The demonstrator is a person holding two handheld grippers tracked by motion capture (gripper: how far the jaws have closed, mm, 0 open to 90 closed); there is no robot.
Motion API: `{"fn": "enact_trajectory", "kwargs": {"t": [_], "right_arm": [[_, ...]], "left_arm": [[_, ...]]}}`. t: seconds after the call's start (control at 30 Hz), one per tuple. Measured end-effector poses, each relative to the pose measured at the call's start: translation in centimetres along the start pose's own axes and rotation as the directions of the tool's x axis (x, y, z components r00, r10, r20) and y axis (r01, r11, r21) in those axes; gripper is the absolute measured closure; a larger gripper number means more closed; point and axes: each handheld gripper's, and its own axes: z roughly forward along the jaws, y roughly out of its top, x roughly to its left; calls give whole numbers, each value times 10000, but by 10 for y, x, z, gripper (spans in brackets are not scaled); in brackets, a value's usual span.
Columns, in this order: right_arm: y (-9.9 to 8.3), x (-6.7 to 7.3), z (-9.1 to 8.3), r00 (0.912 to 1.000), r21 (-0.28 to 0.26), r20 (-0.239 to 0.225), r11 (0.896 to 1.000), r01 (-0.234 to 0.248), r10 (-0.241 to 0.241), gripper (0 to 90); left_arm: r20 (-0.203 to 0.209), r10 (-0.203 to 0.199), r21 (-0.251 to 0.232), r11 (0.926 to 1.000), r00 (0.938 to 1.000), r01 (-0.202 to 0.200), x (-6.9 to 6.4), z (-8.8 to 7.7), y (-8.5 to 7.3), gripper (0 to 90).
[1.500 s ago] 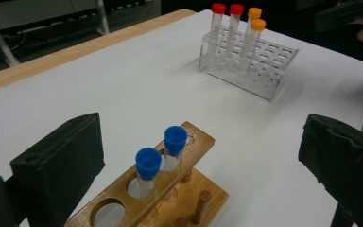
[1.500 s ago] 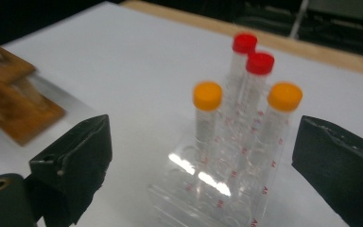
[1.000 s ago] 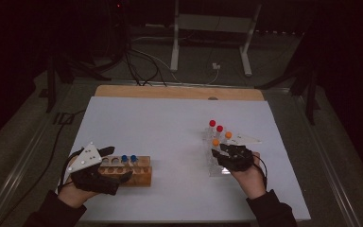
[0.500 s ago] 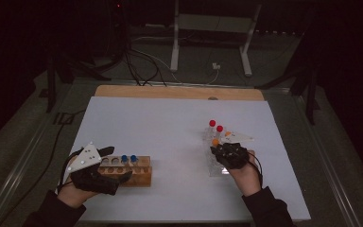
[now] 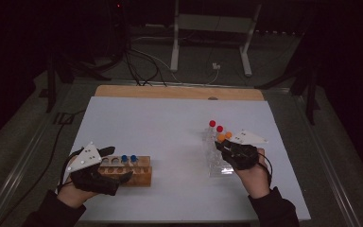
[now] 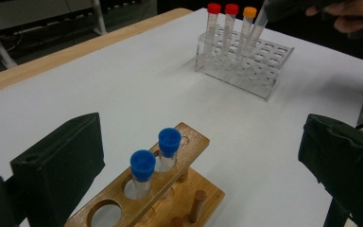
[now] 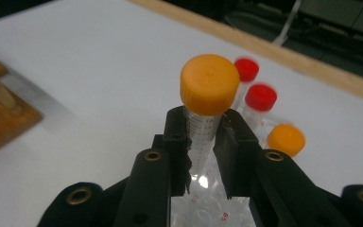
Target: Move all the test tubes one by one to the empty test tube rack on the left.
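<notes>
Now orange-capped tube (image 7: pixel 207 99) clamped upright between right claw (image 7: pixel 203 142) pads, cap above them.

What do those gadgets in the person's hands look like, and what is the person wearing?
Each hand carries a black, blocky claw. The left claw and the right claw are each topped by a pale grey three-cornered plate with small dark dots, and a thin black cable trails from each. In the right gripper view the jaws are flat black bars with toothed inner edges and round bolt holes lower down. The sleeves are dark.
</notes>
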Motion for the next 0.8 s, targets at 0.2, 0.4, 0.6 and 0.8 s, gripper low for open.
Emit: {"fn": "enact_trajectory", "kwargs": {"t": [0.2,0.4,0.6,0.8], "right_arm": [[11,11,-20,9992,-680,-77,9970,379,-385,752],[16,27,-28,9953,-899,-575,9933,729,-783,752],[13,44,-24,9858,-688,-1337,9933,931,-1016,752],[6,59,-14,9736,-286,-1926,9925,1191,-1224,752]], "left_arm": [[111,44,-136,9999,9999,-43,-3,-1,3,18],[229,92,-239,9997,9997,-86,-6,0,6,18],[564,231,-285,9994,9981,-215,-14,3,10,18],[958,473,-342,9984,9943,-442,-25,10,16,21]]}}
